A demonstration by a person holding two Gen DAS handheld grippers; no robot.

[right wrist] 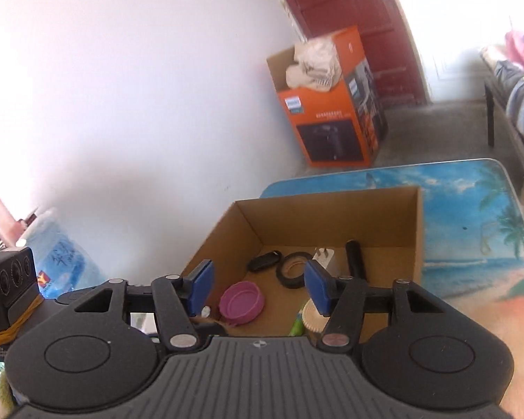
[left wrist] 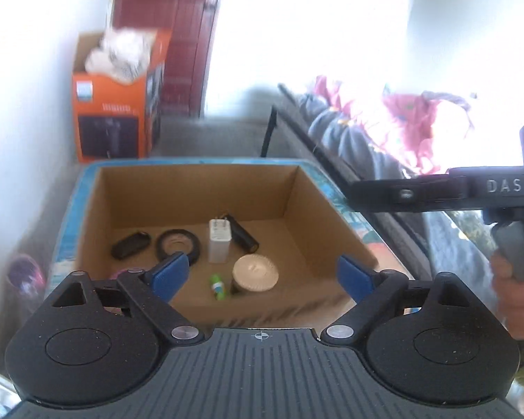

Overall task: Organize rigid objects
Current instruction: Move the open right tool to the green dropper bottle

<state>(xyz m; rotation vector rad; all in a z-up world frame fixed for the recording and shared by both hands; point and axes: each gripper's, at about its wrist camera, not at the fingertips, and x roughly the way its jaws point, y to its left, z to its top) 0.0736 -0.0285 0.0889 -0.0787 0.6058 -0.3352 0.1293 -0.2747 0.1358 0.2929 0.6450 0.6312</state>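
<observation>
An open cardboard box (left wrist: 122, 195) stands on a table with a beach print (right wrist: 471, 230). In it lie a black key fob (left wrist: 130, 244), a black tape ring (left wrist: 178, 242), a white plug adapter (left wrist: 219, 241), a black cylinder (left wrist: 242, 233), a cream round lid (left wrist: 255, 273) and a small green item (left wrist: 217, 286). The right wrist view also shows a pink lid (right wrist: 241, 302) in the box (right wrist: 332, 214). My left gripper (left wrist: 262, 274) is open and empty above the box's near side. My right gripper (right wrist: 260, 288) is open and empty above the box.
An orange carton (left wrist: 111, 118) stuffed with white fabric stands on the floor by the white wall and a red door (right wrist: 359, 24). A bed with grey and pink bedding (left wrist: 366, 129) is at the right. A water jug (right wrist: 57, 255) stands left of the table.
</observation>
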